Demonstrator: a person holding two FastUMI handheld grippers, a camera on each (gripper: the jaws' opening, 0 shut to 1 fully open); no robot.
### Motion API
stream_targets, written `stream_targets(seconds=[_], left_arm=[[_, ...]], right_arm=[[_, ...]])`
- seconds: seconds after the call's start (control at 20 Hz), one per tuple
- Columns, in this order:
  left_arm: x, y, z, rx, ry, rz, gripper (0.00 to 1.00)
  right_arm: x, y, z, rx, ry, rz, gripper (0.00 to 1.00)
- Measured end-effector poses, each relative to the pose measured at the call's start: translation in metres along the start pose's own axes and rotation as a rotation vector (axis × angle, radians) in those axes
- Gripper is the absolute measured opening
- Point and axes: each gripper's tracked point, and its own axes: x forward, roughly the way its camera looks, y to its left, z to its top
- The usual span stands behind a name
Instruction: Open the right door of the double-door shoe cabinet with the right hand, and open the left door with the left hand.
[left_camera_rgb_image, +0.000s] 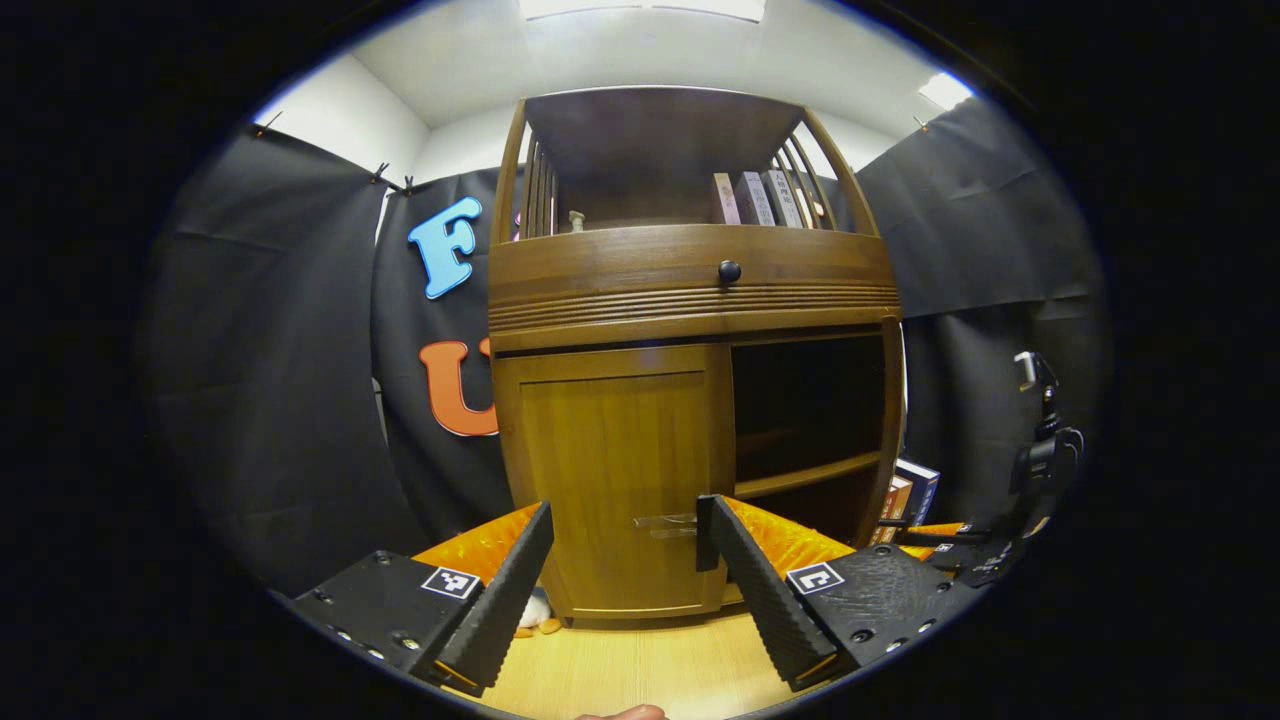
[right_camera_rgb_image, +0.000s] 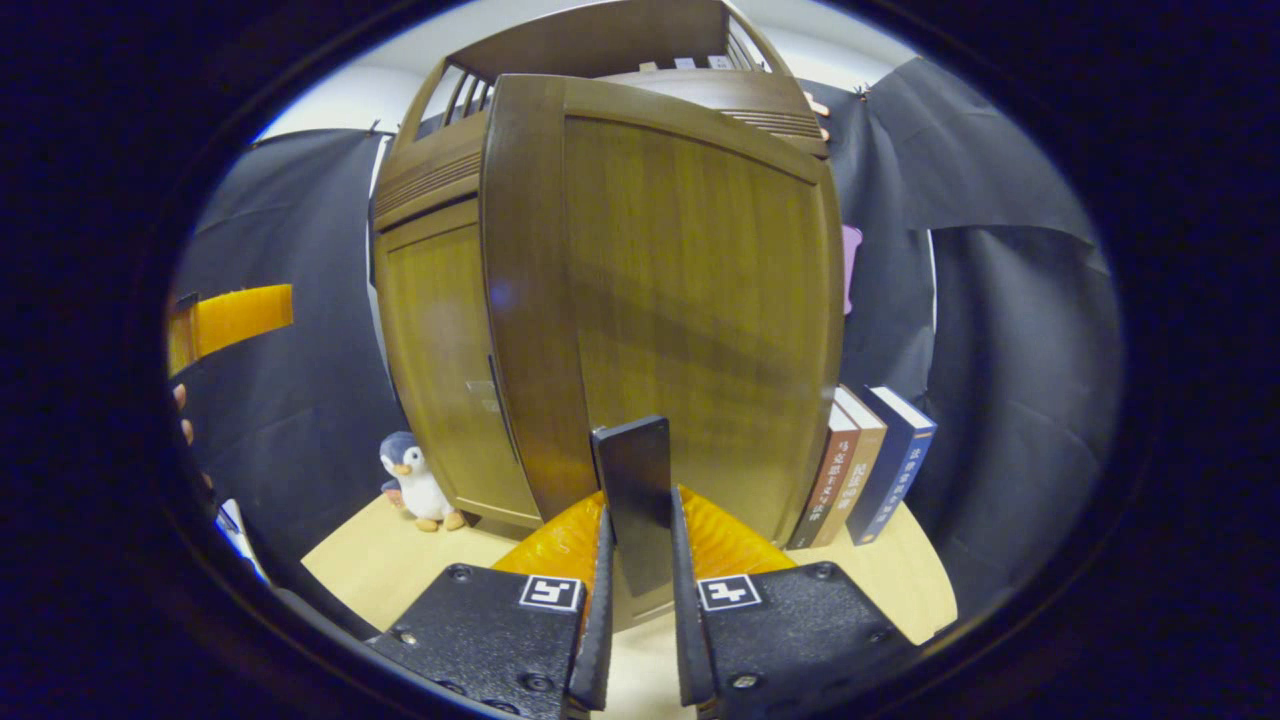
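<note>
The fingers of the left gripper (left_camera_rgb_image: 625, 560) stand spread wide, gripping nothing, aimed at the closed left door (left_camera_rgb_image: 612, 480) of the shoe cabinet (left_camera_rgb_image: 690, 290); a small clear handle (left_camera_rgb_image: 668, 524) on that door sits just beyond and between the fingertips, whether touching I cannot tell; the fingers of the right gripper (right_camera_rgb_image: 640, 590) are pressed close on the dark handle (right_camera_rgb_image: 633, 495) of the right door (right_camera_rgb_image: 690, 320), pinching it from both sides; that door stands swung open, its face turned to the right gripper view, and in the left gripper view the right compartment (left_camera_rgb_image: 808, 420) gapes dark with a shelf inside; the cabinet stands on the bench (right_camera_rgb_image: 400, 560), toward its far edge; a toy penguin (right_camera_rgb_image: 415, 482) sits by the cabinet's left corner; three books (right_camera_rgb_image: 870, 465) lean upright beside its right side.
</note>
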Motion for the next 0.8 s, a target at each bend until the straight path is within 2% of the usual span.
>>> stream_targets(seconds=[0.4, 0.45, 0.8], left_arm=[[0.015, -0.020, -0.010, -0.021, 0.036, -0.031, 0.96], [0.016, -0.022, -0.011, -0.026, 0.040, -0.033, 0.96], [0.031, -0.048, -0.025, -0.083, 0.085, -0.074, 0.96]], right_arm=[[-0.032, -0.034, -0.008, 0.014, 0.001, -0.061, 0.29], [-0.036, -0.039, -0.009, 0.011, 0.000, -0.072, 0.24], [-0.061, -0.089, -0.012, -0.001, -0.007, -0.219, 0.15]])
